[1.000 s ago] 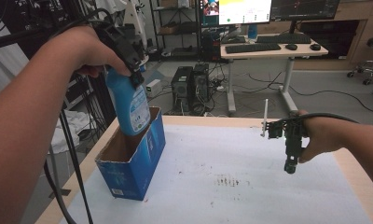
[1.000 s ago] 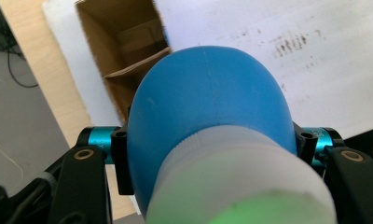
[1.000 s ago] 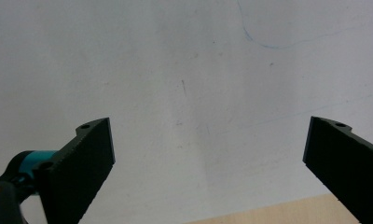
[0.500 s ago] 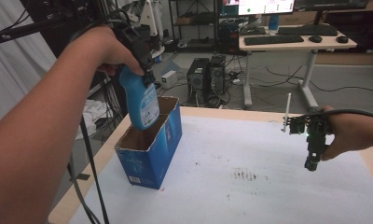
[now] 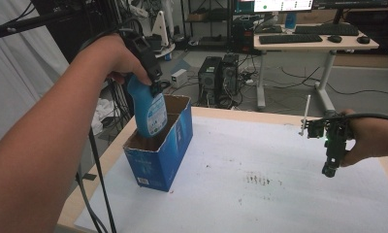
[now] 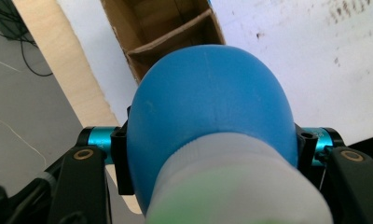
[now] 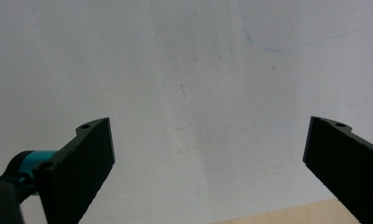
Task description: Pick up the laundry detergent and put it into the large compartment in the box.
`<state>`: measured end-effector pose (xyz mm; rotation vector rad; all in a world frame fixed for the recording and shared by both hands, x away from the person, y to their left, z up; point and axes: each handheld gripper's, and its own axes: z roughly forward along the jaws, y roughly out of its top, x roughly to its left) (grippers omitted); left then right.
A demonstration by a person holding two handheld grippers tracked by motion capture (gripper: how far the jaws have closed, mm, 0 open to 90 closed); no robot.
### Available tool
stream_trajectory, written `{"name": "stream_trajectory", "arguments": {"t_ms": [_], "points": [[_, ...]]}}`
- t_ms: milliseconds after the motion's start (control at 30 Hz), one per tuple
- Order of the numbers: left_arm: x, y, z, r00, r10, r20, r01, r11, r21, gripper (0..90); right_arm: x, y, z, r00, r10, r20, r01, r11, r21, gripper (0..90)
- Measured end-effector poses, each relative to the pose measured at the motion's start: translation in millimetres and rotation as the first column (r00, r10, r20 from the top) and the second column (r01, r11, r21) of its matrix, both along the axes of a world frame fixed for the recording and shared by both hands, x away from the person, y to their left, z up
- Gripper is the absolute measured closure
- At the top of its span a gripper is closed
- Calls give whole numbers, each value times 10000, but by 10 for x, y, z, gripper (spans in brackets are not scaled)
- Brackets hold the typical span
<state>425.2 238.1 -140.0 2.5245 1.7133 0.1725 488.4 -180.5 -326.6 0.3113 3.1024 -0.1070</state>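
The left gripper (image 5: 151,80) clamps the blue bottle (image 5: 151,114) between its fingers, high by the cap, its base hanging into the open box (image 5: 158,155). Smooth rigid plastic, likely slippery; the shoulder grip suits. The right gripper (image 5: 330,167) hangs wide and empty.

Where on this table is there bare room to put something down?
The white sheet lies bare between the blue box and the right gripper, and in front of both. It is crowded at the left edge, where the left gripper holds the blue bottle in the box's mouth.
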Motion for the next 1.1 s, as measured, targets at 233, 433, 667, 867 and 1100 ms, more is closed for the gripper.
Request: {"name": "stream_trajectory", "arguments": {"t_ms": [233, 433, 667, 867, 1100], "points": [[-2, 25, -277, 9963, -797, -316, 803, 9966, 180, 379, -16, 2, 2, 10000, 4, 8, -4, 10000, 5, 10], [-3, 23, -541, 9846, -1611, -679, 1634, 9861, 304, 379, -36, 4, 10, 9999, -116, 52, 116, 9999, 32, 10], [-1, 44, -847, 9595, -2572, -1151, 2620, 9647, 285, 379, -45, -3, 0, 10000, -11, 81, 11, 10000, 50, 10], [-13, 67, -1075, 9416, -3073, -1375, 3144, 9487, 329, 379, -40, -18, -13, 10000, -21, 39, 21, 10000, -3, 10], [-32, 61, -1300, 9264, -3467, -1467, 3539, 9349, 253, 378, -38, 5, -67, 10000, 6, -40, -6, 10000, -16, 10]]}}
